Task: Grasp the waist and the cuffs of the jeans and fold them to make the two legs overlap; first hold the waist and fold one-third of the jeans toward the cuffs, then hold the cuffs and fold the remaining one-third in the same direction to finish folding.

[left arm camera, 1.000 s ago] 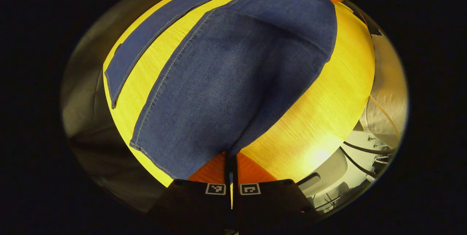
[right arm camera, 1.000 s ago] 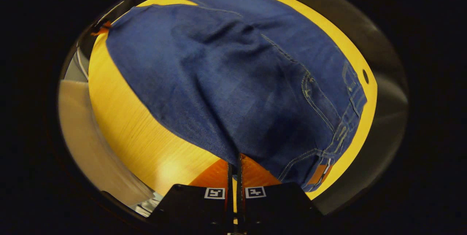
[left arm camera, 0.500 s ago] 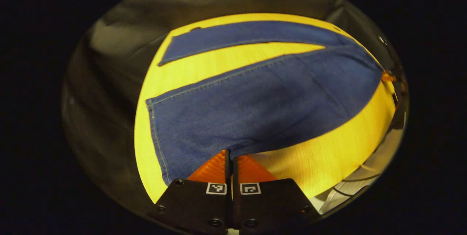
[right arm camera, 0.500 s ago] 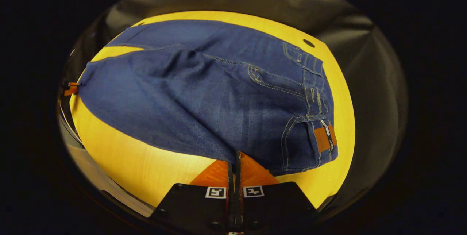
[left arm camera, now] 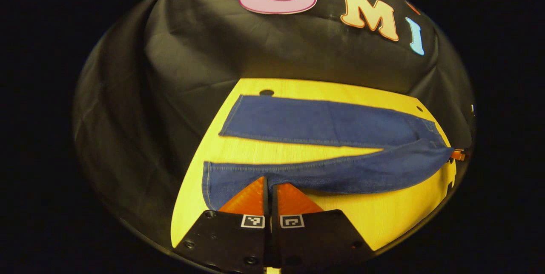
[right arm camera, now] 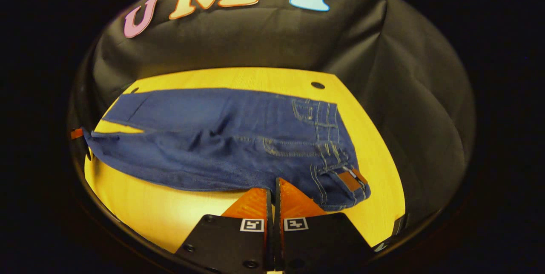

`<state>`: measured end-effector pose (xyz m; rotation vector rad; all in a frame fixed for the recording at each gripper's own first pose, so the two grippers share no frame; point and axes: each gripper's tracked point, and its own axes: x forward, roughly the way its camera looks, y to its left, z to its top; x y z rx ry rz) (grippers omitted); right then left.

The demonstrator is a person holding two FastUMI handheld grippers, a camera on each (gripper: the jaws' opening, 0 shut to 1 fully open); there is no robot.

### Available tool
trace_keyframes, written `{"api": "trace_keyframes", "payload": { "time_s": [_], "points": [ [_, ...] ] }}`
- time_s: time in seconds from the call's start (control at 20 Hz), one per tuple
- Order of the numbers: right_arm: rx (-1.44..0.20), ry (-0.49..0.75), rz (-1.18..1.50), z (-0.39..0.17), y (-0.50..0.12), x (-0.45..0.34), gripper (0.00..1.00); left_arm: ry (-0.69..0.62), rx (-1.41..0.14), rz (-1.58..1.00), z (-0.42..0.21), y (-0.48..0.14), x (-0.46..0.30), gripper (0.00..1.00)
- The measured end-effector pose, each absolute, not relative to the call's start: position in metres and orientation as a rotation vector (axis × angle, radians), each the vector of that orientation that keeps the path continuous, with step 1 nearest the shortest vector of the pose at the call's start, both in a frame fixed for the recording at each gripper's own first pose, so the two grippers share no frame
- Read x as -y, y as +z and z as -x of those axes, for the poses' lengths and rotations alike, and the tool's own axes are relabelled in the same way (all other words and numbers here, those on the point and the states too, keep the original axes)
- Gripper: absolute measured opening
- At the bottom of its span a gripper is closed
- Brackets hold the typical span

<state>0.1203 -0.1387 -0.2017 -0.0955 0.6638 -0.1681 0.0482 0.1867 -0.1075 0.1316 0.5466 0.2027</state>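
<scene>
Both tools (left arm camera: 267, 185) (right arm camera: 273, 189) clamped on jeans (right arm camera: 221, 146), tabletop (right arm camera: 140, 210) below

Dim booth, warm overhead light fell on the table (left arm camera: 385, 218), soft glare along its near edge, heavy fisheye bending at the edges, focus sharp.

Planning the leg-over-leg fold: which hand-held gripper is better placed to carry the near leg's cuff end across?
Left. The left hand-held gripper is shut on the blue denim jeans near the cuff; the right hand-held gripper pinches near the waist.
</scene>
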Motion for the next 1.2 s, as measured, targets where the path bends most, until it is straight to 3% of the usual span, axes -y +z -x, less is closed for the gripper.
{"api": "trace_keyframes", "payload": {
  "time_s": [0.6,0.95,1.1,1.2],
  "points": [
    [-0.445,-0.213,-0.028,-0.262,-0.147,0.142,0.00,0.174,-0.380,-0.269,-0.251,-0.066,-0.189,0.00],
    [-0.498,-0.224,-0.052,-0.352,-0.213,0.149,0.03,0.176,-0.462,-0.328,-0.333,-0.117,-0.181,0.00],
    [-0.540,-0.224,-0.081,-0.362,-0.243,0.155,0.00,0.204,-0.473,-0.341,-0.345,-0.140,-0.193,0.00],
    [-0.570,-0.226,-0.097,-0.357,-0.247,0.155,0.06,0.218,-0.479,-0.333,-0.348,-0.149,-0.197,0.00]
  ]
}}
